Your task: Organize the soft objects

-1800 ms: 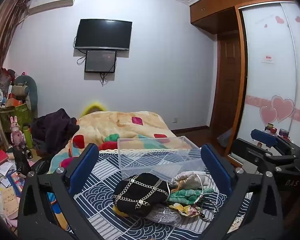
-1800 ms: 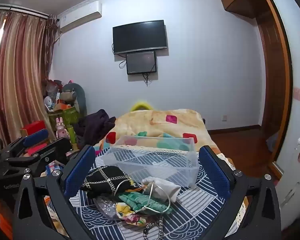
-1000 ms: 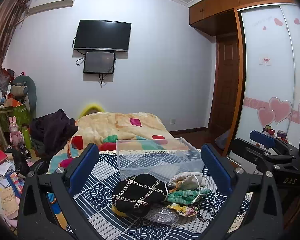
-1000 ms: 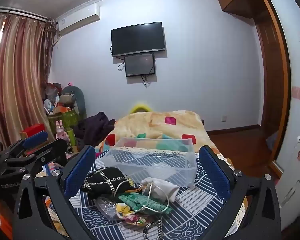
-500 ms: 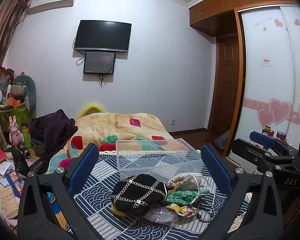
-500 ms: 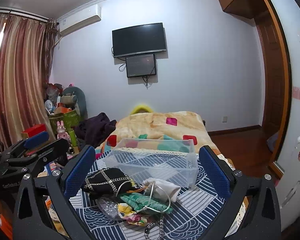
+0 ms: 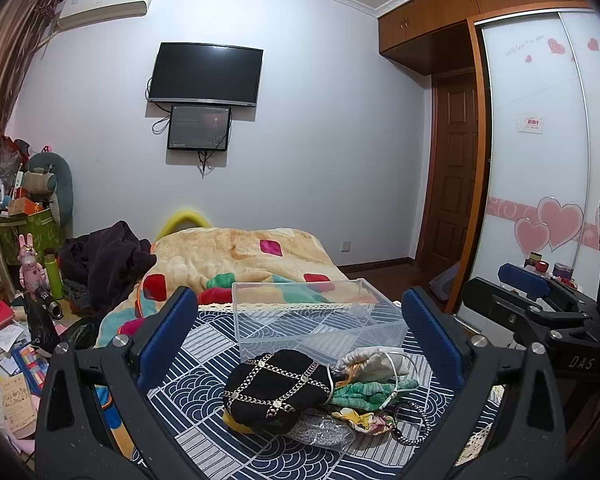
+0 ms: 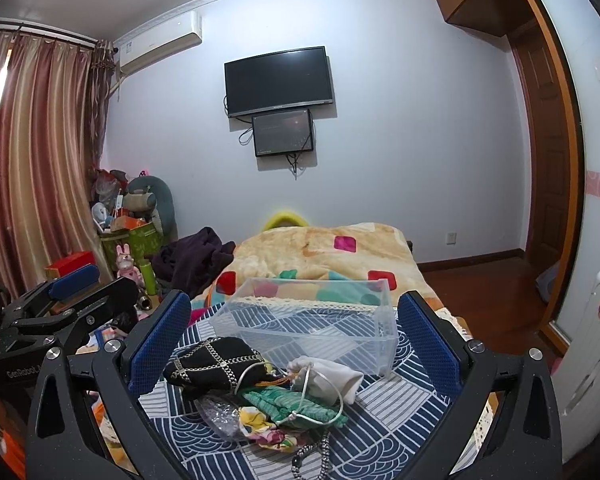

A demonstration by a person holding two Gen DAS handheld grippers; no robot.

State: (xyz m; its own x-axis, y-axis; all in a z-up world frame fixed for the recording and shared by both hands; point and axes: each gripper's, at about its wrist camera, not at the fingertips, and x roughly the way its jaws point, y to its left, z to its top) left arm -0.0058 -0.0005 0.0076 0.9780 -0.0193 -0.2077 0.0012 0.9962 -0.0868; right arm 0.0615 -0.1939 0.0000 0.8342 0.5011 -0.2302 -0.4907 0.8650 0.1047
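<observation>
Landmark: clear plastic bin (image 7: 316, 318) (image 8: 312, 320), sitting on a worktop covered w/ a navy-and-white wave-pattern cloth (image 7: 204, 364) (image 8: 384, 420). Nothing visible inside the bin.

Soft objs are heaped just in front of the bin, on the cloth:
- black pouch w/ gold chain lattice (image 7: 278, 390) (image 8: 216, 362), front-left of bin, top of it close to the bin's near wall.
- white drawstring bag (image 7: 374, 362) (image 8: 326, 374), front of bin, right of the black pouch, touching it.
- green fabric pouch (image 7: 360, 394) (image 8: 296, 404), nearer the camera than the white bag, partly under its cord.
- floral yellow/pink cloth (image 7: 360, 420) (image 8: 266, 430) & a clear crinkly plastic bag (image 7: 324, 432) (image 8: 216, 414), at the near edge of the heap.
- beaded black-white cord (image 7: 414, 426) (image 8: 312, 456), nearest end of the heap.

Left tongs (image 7: 300, 340): blue pads wide apart, holding nothing, raised in front of the heap; bin & heap sit between the pads in view. Right tongs (image 8: 296, 340): same, pads wide apart, nothing held. Each tongs shows at the edge of the other's view, left of bin for the left (image 8: 72, 300), right of bin for the right (image 7: 540, 304).

Behind the bin: bed w/ orange patchwork blanket (image 7: 240, 252) (image 8: 332, 248); wall TV (image 7: 206, 74) (image 8: 278, 80) above that.
</observation>
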